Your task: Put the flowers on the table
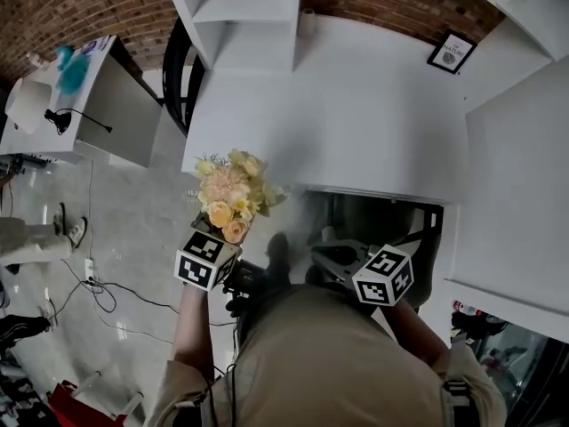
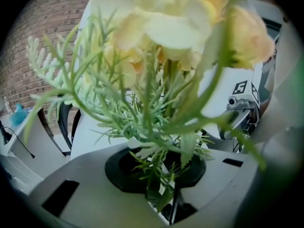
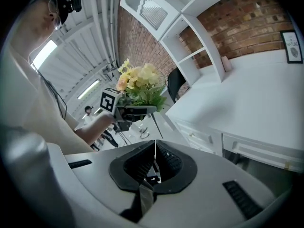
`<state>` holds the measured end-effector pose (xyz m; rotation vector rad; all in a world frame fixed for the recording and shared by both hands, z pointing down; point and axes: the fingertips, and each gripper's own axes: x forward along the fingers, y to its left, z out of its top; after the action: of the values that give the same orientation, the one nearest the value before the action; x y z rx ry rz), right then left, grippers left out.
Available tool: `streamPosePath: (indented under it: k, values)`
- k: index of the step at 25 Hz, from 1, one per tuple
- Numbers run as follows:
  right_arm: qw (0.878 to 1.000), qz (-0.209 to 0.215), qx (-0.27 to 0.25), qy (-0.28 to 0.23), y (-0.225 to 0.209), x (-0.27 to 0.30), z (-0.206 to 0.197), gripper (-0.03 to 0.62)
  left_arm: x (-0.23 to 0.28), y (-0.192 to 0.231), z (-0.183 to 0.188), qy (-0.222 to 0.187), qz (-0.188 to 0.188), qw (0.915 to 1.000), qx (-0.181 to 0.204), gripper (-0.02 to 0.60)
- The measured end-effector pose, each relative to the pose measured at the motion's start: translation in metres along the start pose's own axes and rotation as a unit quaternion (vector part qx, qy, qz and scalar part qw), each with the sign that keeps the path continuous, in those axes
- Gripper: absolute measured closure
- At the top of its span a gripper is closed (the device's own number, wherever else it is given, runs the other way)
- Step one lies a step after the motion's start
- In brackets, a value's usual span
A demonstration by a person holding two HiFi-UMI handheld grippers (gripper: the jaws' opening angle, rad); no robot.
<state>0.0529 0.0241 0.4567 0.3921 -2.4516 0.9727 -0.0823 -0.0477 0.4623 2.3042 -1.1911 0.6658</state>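
A bunch of pale yellow and peach flowers point(image 1: 231, 194) with green sprigs stands upright in my left gripper point(image 1: 224, 238), which is shut on the stems. The bunch hangs over the floor just off the front left corner of the white table point(image 1: 356, 105). In the left gripper view the blooms point(image 2: 166, 27) fill the frame and the stems point(image 2: 159, 175) run down between the jaws. My right gripper point(image 1: 336, 258) is close to my body by the table's front edge. Its jaws point(image 3: 153, 167) are shut with nothing in them. The right gripper view shows the flowers point(image 3: 140, 82) off to its left.
A framed picture point(image 1: 450, 52) leans at the table's far right. A white shelf unit point(image 1: 244, 16) stands at the back, with a black chair point(image 1: 178, 69) to its left. A side desk point(image 1: 80, 96) and floor cables point(image 1: 98, 287) lie further left.
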Motion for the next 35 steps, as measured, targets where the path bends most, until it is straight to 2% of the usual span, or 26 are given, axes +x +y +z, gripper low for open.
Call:
streamPosePath:
  k: [10,16,19,24,28,35]
  values:
    - [1.0,-0.023,0.011,-0.007,-0.012,0.005,0.012,0.571,0.019,0.03,0.011,0.004,-0.014,0.9998,-0.016,0.495]
    - [0.999,-0.028,0.014,-0.004,-0.014,0.016,0.016,0.571,0.022,0.048,0.015,-0.002,-0.027,0.9987,-0.043,0.495]
    - [0.999,-0.03,0.014,-0.001,-0.015,0.021,0.019,0.571,0.025,0.058,0.014,0.013,-0.024,0.999,-0.035,0.495]
    - [0.999,-0.035,0.017,0.0,-0.017,0.029,0.021,0.571,0.036,0.073,0.012,0.027,-0.033,0.9979,-0.048,0.495]
    - [0.999,-0.039,0.018,0.001,-0.016,0.032,0.023,0.571,0.044,0.087,0.01,0.048,-0.027,0.9977,-0.039,0.495]
    - [0.999,-0.047,0.02,0.006,-0.02,0.037,0.024,0.571,0.059,0.106,0.007,0.075,-0.032,0.9956,-0.047,0.495]
